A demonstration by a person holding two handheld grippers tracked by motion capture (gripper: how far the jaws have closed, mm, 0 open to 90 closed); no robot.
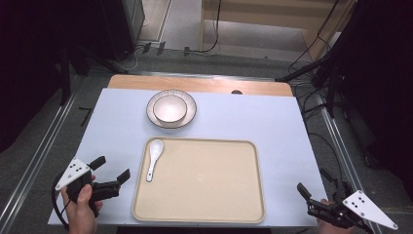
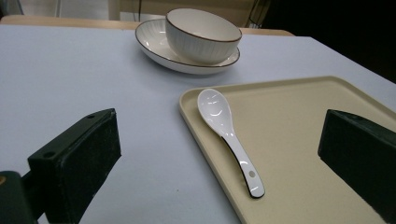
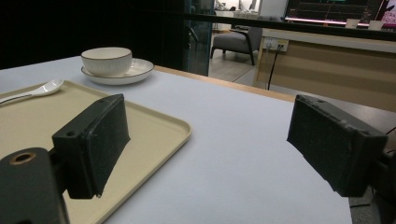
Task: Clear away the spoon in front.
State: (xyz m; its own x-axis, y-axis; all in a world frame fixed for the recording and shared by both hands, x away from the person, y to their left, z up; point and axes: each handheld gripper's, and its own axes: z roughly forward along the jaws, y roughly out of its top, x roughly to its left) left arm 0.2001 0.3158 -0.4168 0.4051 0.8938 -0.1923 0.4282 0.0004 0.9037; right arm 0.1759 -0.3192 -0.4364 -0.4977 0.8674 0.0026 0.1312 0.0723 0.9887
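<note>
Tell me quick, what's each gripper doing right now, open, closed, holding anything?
Left gripper: open, holding nothing, near the tray's left edge.
Right gripper: open, holding nothing, at the table's near right corner.

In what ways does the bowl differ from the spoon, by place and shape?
The bowl stands on a plate beyond the tray; the spoon lies flat on the tray's left side. The bowl is round, deep and ribbed with a dark rim; the spoon is long, slim and smooth. Both are white, glossy and untouched.
</note>
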